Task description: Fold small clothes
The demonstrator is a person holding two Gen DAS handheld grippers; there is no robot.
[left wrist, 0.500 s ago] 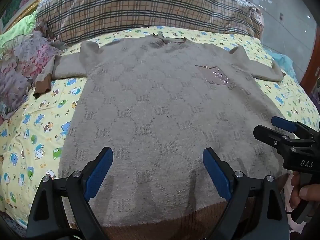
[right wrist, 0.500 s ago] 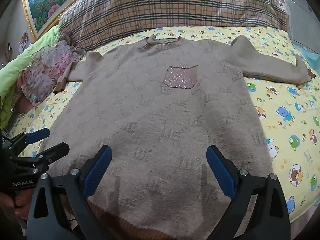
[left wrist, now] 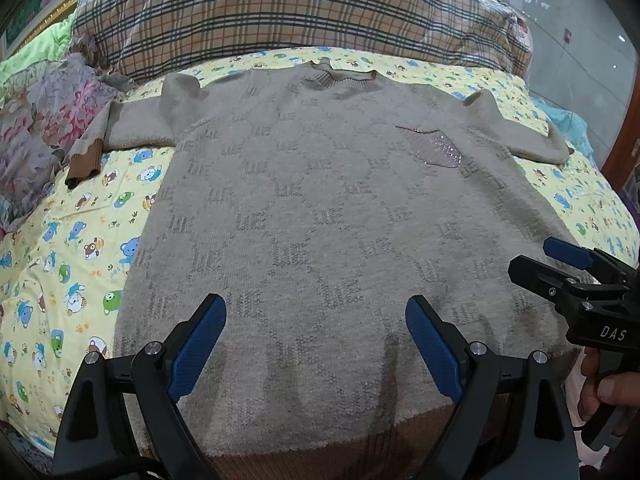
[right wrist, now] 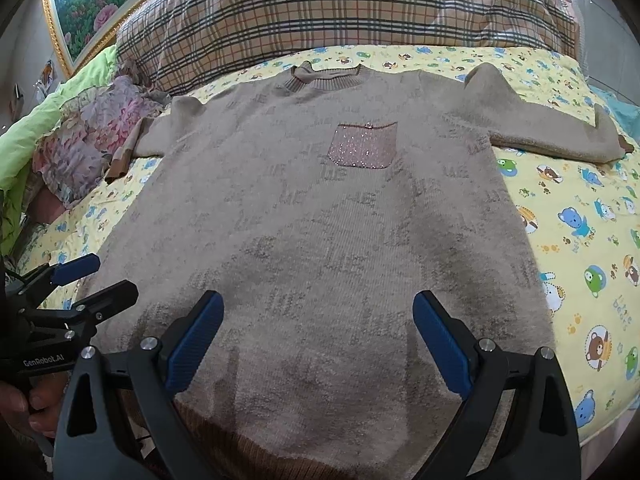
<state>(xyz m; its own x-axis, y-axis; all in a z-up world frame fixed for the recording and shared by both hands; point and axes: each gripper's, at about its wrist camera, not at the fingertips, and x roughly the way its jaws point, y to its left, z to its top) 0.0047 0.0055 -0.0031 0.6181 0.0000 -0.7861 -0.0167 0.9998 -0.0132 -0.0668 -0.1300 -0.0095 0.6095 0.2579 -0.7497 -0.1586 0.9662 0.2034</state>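
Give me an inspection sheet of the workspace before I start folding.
Surface: bed sheet, yellow with cartoon bears.
Job's things: sweater spread flat, face up, sleeves out, pocket showing.
Clutter: floral cloth by one sleeve cuff.
Grippers: left claw and right claw open, over the hem, holding nothing.
Cables: nothing seen.
Surroundings: plaid bedding beyond the collar; framed picture on the wall.

Sweater (left wrist: 320, 220) lies unobstructed; floral clothes (left wrist: 44, 128) crowd its left sleeve.
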